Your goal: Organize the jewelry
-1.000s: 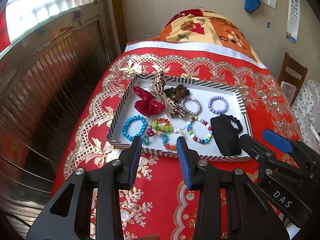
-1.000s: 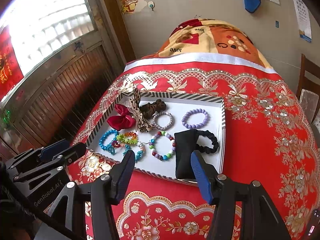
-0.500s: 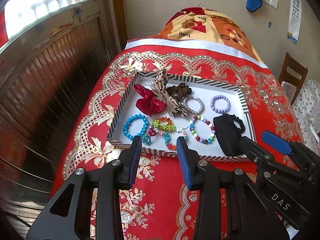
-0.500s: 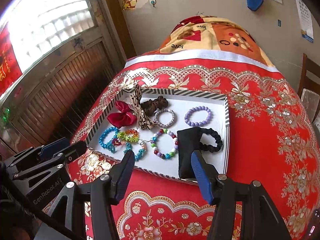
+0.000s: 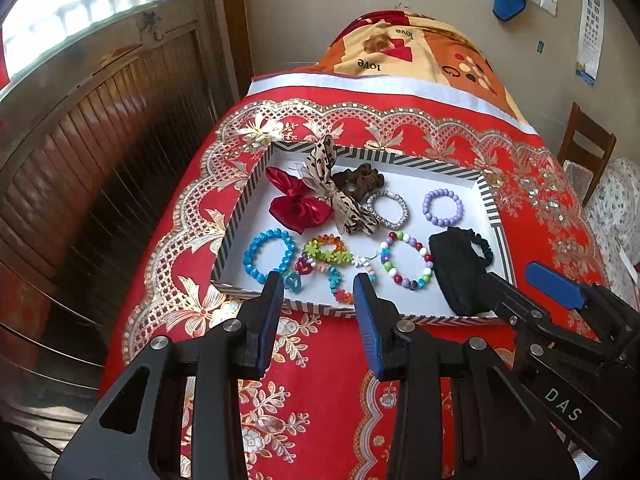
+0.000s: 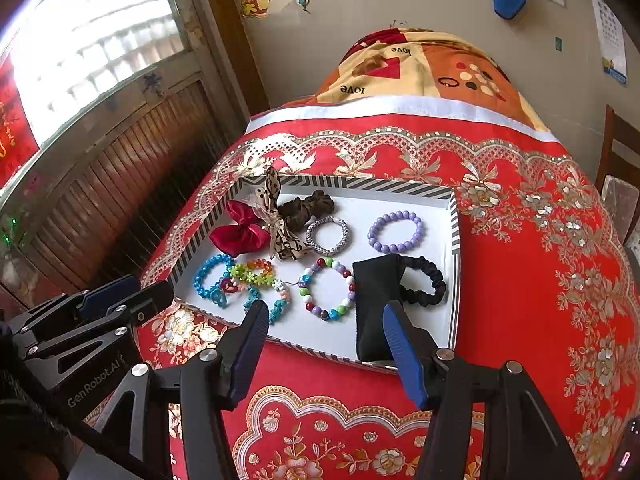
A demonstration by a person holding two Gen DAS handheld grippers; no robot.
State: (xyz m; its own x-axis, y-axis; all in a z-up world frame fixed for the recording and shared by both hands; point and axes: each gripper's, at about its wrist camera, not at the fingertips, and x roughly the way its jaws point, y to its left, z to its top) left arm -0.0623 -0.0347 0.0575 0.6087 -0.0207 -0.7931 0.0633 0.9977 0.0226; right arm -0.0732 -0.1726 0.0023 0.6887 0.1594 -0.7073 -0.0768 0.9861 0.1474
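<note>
A white tray with a striped rim [image 5: 234, 232] [image 6: 454, 248] sits on the red cloth. In it lie a red bow [image 5: 298, 206] [image 6: 240, 234], a leopard ribbon [image 5: 340, 200], a brown scrunchie [image 5: 360, 178], a silver bracelet [image 5: 388, 210], a purple bead bracelet [image 5: 443, 208] [image 6: 395, 231], a blue bracelet [image 5: 269, 255], flower bracelets [image 5: 328, 254], a multicolour bead bracelet [image 5: 406, 260] [image 6: 328, 288] and a black scrunchie with pouch [image 5: 460, 268] [image 6: 380, 304]. My left gripper [image 5: 319, 292] is open and empty at the tray's near rim. My right gripper [image 6: 324, 320] is open and empty, also at the near rim.
The red patterned cloth [image 6: 540, 280] covers the table. A folded orange blanket [image 5: 408, 56] lies at the far end. A wooden panelled wall and window [image 5: 100, 100] run along the left. A wooden chair [image 5: 586, 140] stands at the right.
Both grippers have drifted slightly back and up from the tray; the view now shows a little more of the room. Nothing in the tray has moved.
</note>
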